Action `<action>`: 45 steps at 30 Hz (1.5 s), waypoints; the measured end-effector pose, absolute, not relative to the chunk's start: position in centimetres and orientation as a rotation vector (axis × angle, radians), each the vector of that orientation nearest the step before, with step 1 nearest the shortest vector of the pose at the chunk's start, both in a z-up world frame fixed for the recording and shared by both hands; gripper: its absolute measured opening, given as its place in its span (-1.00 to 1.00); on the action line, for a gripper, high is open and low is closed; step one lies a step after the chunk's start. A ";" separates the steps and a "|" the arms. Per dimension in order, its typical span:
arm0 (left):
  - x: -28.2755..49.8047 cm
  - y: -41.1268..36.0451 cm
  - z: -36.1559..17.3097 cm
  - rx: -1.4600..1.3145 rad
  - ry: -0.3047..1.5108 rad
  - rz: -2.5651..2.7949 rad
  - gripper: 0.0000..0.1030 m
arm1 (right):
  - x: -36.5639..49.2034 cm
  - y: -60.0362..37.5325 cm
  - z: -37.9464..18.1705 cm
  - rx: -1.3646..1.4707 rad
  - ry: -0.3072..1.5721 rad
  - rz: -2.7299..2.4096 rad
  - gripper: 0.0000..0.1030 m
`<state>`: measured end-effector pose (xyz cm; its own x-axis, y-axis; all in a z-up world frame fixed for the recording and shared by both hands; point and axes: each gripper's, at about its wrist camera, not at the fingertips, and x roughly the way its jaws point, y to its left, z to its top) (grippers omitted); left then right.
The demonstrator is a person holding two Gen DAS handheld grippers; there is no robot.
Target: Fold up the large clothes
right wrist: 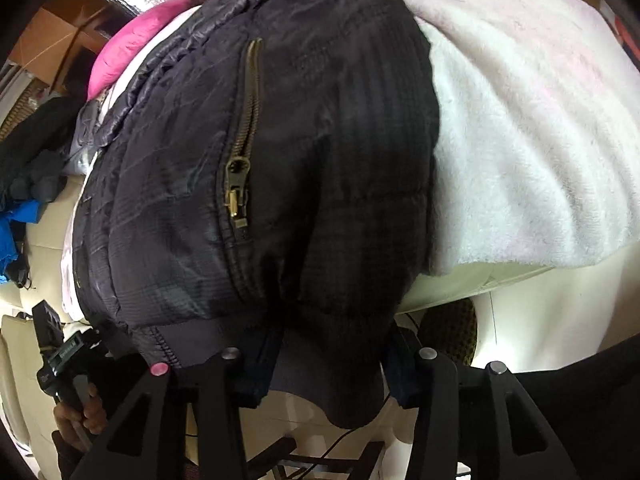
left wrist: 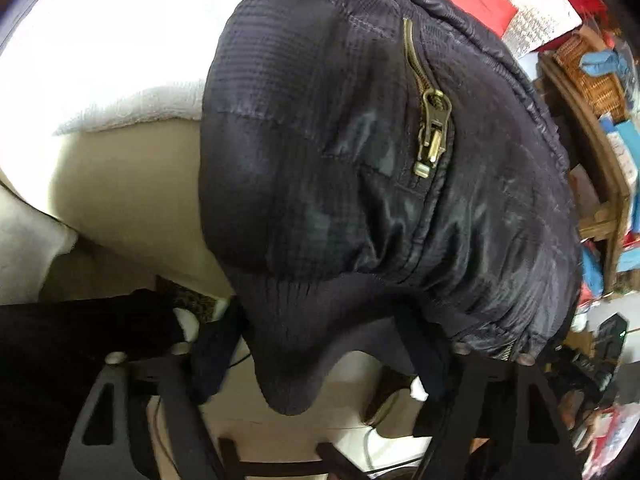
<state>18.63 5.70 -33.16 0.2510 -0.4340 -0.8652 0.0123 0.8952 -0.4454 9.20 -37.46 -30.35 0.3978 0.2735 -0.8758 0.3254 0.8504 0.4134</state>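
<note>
Left wrist view is showing, nearest the lens, the left hand-held gripper (left wrist: 320, 364) with its jaws partly apart and the dark ribbed knit hem (left wrist: 296, 360) of the dark navy quilted puffer jacket (left wrist: 320, 160) hanging down between them; the fingers are sitting against the cloth, but I cannot tell whether they are truly pinching it. In the right wrist view the right hand-held gripper (right wrist: 324, 364) is standing likewise, half open around the same hem, grip uncertain. Both are probably working the bottom edge so that it can be lifted and folded over the body. Beyond, the jacket is lying heaped, its brass pocket zipper (left wrist: 432, 120) facing up, on a fluffy white blanket (right wrist: 520, 140) draped over a cream sofa (left wrist: 120, 184). Farther off, a pink garment (right wrist: 128, 48) is lying behind.
</note>
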 end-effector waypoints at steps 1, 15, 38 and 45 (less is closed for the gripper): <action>18.5 5.7 -33.0 -0.383 1.288 -0.319 -0.12 | 9.1 -37.3 -30.3 0.566 1.177 -0.025 -0.18; 17.6 5.5 -24.0 -0.314 1.097 -0.555 -0.80 | 8.6 -36.4 -20.2 0.528 0.971 0.223 -0.66; 18.8 6.0 -22.3 -0.369 1.122 -0.626 -0.84 | 8.9 -38.2 -20.8 0.603 0.880 0.152 -0.62; 26.9 6.3 -11.3 -0.403 0.909 -0.643 -0.84 | 15.7 -40.8 -12.2 0.587 0.645 0.131 -0.63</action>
<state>26.91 6.34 -11.32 0.4495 -0.6655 -0.5959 0.3404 0.7444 -0.5745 15.74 -40.83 -12.22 0.7972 0.2919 -0.5284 0.0626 0.8306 0.5533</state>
